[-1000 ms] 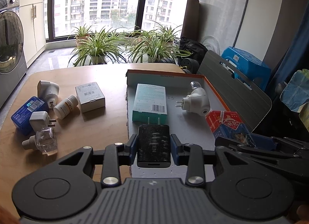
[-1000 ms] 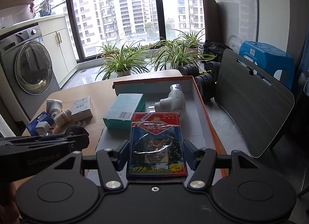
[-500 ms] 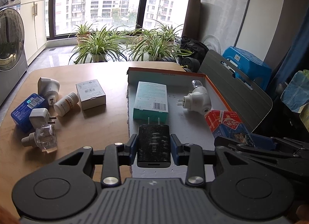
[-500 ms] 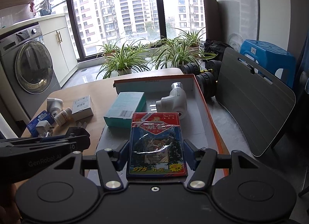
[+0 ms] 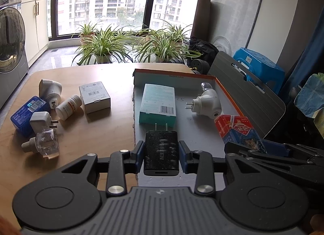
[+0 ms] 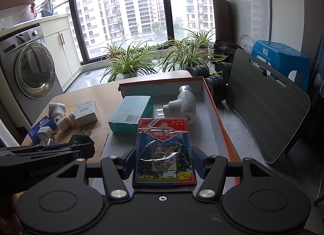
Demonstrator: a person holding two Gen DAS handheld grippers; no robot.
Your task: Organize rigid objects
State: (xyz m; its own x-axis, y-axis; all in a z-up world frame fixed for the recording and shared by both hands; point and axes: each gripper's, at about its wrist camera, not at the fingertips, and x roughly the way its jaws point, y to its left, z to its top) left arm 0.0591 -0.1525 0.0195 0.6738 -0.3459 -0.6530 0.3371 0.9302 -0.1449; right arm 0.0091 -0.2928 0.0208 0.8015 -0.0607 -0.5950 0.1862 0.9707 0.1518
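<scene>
We hold a black charger (image 5: 161, 152) in our left gripper (image 5: 161, 158), its blue pads pressed on both sides and its two prongs pointing away from us toward the teal box (image 5: 157, 103). The charger hangs over the near left part of the orange-rimmed tray (image 5: 226, 91). Our right gripper (image 6: 163, 161) clamps a pack of playing cards (image 6: 164, 154) — red at the far end, blue toward us — over the near end of the same tray. Inside the tray lie the teal box and, to its right, a white plug-in device (image 5: 207, 101). On the wooden table (image 5: 101, 131) left of the tray sit a white box (image 5: 94, 96), a small white bottle (image 5: 68, 107), a second white plug-in device (image 5: 50, 91), a blue case (image 5: 26, 111), a white adapter (image 5: 41, 121) and a clear vial (image 5: 43, 144) — all grouped near one another.
</scene>
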